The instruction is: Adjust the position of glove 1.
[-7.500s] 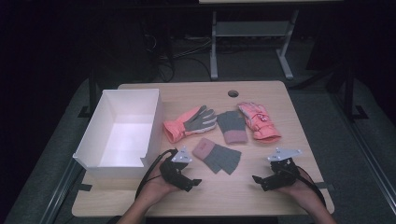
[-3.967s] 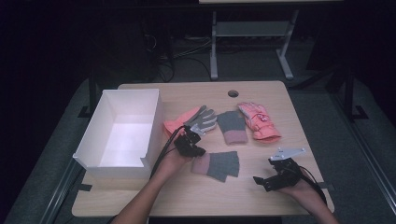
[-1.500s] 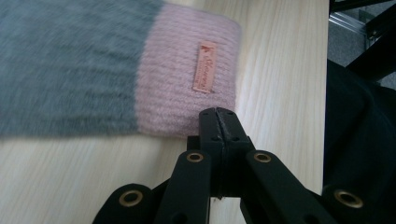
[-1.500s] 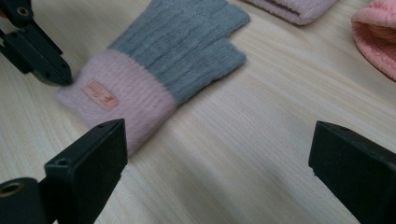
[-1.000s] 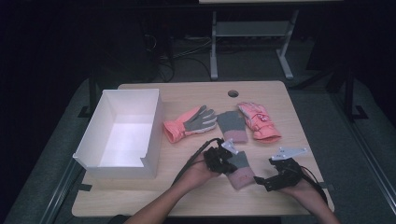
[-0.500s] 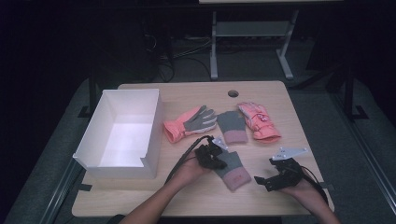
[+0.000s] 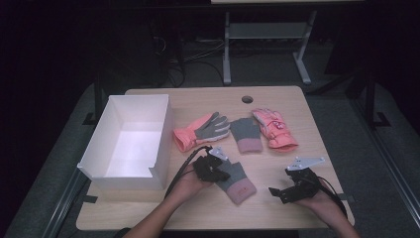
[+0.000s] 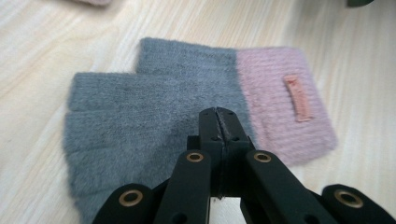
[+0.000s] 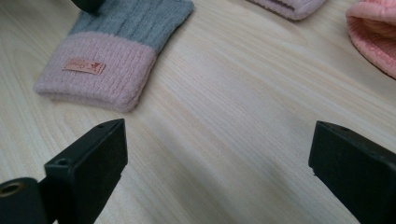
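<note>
The glove (image 8: pixel 154 116) was fuzzy grey knit with a ribbed pink cuff; the desk (image 9: pixel 243 121) was pale, smooth wood; the tongs (image 8: pixel 218 126) matt black plastic.

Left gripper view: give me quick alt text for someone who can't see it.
The left gripper, its two black jaws closed together, is over the grey part of a flat knitted fingerless glove lying on the pale wooden table. The glove's pink ribbed cuff, with a small pink label, lies to the right.
</note>
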A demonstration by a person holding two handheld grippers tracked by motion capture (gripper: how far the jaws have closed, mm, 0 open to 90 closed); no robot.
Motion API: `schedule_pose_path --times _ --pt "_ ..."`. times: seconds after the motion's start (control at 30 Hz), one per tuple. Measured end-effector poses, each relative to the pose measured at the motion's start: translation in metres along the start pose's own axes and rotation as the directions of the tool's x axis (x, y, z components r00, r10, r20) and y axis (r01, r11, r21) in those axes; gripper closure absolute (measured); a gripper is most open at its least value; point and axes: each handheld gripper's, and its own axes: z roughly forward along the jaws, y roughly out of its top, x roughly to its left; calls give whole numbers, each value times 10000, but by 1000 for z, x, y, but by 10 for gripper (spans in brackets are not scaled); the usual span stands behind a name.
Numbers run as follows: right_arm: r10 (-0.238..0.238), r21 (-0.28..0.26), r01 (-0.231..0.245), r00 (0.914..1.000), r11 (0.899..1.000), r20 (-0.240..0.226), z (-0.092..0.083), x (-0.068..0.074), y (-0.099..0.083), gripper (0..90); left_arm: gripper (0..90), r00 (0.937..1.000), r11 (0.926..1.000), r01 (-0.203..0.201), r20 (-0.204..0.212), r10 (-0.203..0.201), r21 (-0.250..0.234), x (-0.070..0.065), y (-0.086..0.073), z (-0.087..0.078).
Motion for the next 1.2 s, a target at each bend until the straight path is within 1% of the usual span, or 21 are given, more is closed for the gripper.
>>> schedule_pose_path --times 0.13,0.2,0.23,0.27,0.37,0.4,0.47,0.53,0.57,0.63,0.67,0.7,0.77,0.83,0.87,0.9,0.93,1.0,1.07,1.13,1.2 --pt "-51 32 51 10000 10000 13 1 0 0 43 892 10000 9994 86 -17 -86 -322 -3 -8 -13" --pt "-55 49 55 10000 10000 4 1 1 0 42 845 9999 9994 114 -69 -116 -330 -4 -11 -16" --pt "-41 48 41 10000 10000 12 0 1 0 42 845 9998 9992 98 -151 -104 -376 -5 -16 -20" --pt "-64 8 64 10000 10000 16 -1 2 1 39 761 9994 9988 148 -306 -162 -465 -8 -23 -24" --pt "-51 0 51 10000 10000 29 -1 2 1 36 678 9988 9991 90 -471 -109 -419 -10 -29 -30" --pt "-56 21 56 10000 10000 5 0 2 1 33 624 9974 9989 80 -714 -114 -471 -12 -36 -36" --pt "-92 45 92 10000 9999 -29 1 1 1 34 561 9963 9979 264 -798 -311 -594 -14 -42 -41" --pt "-2 89 2 10000 10000 -8 1 1 2 39 448 9949 9974 422 -895 -473 -579 -17 -49 -42" --pt "-24 64 24 10000 10000 -27 2 0 2 45 388 9938 9980 390 -1018 -439 -498 -19 -52 -43" --pt "58 88 -58 10000 9999 -11 3 0 3 57 336 9926 9982 336 -1148 -390 -487 -21 -58 -45" --pt "113 114 -113 9999 9999 -52 3 0 4 64 302 9915 9980 397 -1221 -454 -482 -22 -60 -45" --pt "193 110 -192 9998 9998 -86 4 0 5 75 272 9897 9967 530 -1299 -607 -622 -24 -62 -45" --pt "265 62 -264 9995 9996 -189 5 -1 8 114 218 9890 9961 616 -1307 -695 -631 -23 -64 -46" --pt "275 22 -274 9994 9996 -214 5 -2 10 123 198 9889 9957 635 -1300 -719 -675 -23 -64 -46" --pt "417 -70 -419 9988 9991 -267 7 -3 15 139 193 9897 9950 641 -1231 -733 -768 -22 -63 -47" --pt "499 -76 -501 9983 9987 -302 8 -3 17 140 188 9892 9951 595 -1288 -694 -791 -22 -63 -47" --pt "527 -86 -530 9982 9986 -288 9 -4 20 146 183 9879 9930 713 -1307 -834 -945 -22 -63 -46" --pt "649 -153 -654 9974 9977 -322 10 -6 26 172 183 9877 9936 686 -1341 -802 -894 -21 -63 -46" --pt "723 -282 -727 9972 9970 -177 11 -8 32 192 183 9884 9959 558 -1371 -652 -714 -20 -64 -47" --pt "754 -365 -758 9971 9965 -113 13 -10 38 217 183 9870 9953 572 -1453 -681 -778 -20 -64 -46" --pt "885 -450 -880 9960 9951 96 14 -11 46 270 183 9871 9950 576 -1442 -689 -814 -19 -64 -46"
